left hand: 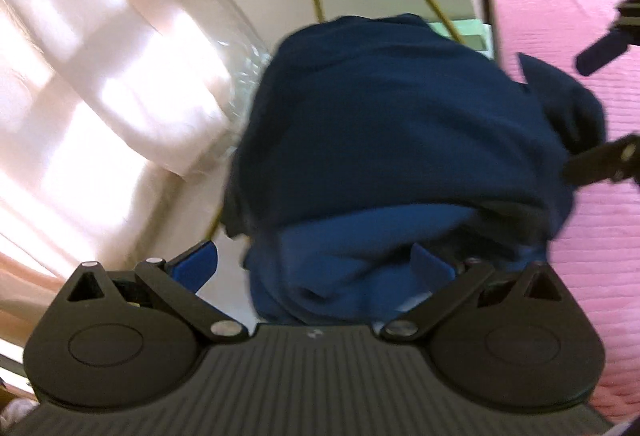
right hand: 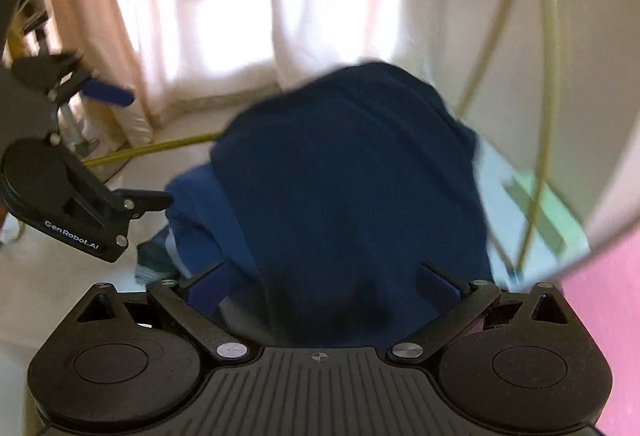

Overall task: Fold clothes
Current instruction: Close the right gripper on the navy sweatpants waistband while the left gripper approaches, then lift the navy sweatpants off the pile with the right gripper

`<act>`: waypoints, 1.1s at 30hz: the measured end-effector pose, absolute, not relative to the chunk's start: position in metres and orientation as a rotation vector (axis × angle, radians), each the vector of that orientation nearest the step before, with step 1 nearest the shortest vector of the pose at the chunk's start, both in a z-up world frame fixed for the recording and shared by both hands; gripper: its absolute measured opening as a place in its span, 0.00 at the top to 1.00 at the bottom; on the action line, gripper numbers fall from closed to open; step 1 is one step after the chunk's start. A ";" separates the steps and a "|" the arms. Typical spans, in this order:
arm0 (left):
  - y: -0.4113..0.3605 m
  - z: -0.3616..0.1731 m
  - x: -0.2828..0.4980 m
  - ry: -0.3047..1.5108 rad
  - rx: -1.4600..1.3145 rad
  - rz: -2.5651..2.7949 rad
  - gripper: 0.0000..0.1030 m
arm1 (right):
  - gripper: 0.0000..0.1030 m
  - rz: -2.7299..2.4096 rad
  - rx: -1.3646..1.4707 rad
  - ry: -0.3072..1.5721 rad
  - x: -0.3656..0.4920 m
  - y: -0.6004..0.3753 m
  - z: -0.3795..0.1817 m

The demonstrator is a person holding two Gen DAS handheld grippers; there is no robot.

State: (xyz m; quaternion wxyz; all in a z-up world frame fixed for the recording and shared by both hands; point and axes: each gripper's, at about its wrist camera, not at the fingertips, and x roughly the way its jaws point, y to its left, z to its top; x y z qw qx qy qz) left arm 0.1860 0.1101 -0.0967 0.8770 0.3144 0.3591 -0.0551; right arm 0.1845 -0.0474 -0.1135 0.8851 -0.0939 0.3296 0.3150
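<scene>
A bunched dark blue garment [left hand: 384,123] fills the middle of the left wrist view, with a lighter blue fold low in it. My left gripper [left hand: 312,262] stands wide open, and the cloth lies between its blue pads [left hand: 194,264]. At the right edge my right gripper [left hand: 592,107] is spread around a corner of the cloth. In the right wrist view the same garment [right hand: 344,171] sits between the spread pads [right hand: 438,284] of my right gripper [right hand: 324,286]. My left gripper [right hand: 140,147] shows open at the left. Everything is motion-blurred.
A pink bed cover [left hand: 568,3] lies to the right. Bright white curtains [right hand: 248,15] hang behind, and yellow cables [right hand: 540,139] trail over the pale floor. A green and white flat thing [right hand: 552,211] lies beside the bed. A striped scrap [right hand: 154,260] peeks out under the garment.
</scene>
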 end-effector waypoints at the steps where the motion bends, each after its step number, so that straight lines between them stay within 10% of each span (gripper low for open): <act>1: 0.114 -0.097 0.191 0.742 0.670 -0.112 0.01 | 0.01 0.668 -0.201 0.667 0.191 -0.037 -0.117; 7: 0.129 -0.108 0.217 0.756 0.758 -0.111 0.01 | 0.30 0.683 -0.205 0.694 0.218 -0.008 -0.141; 13: 0.139 -0.109 0.217 0.747 0.743 -0.134 0.01 | 0.80 0.677 -0.033 0.748 0.233 -0.039 -0.131; 33: 0.046 -0.090 0.162 0.494 0.874 -0.413 0.01 | 0.91 0.201 0.303 0.724 0.121 -0.251 -0.100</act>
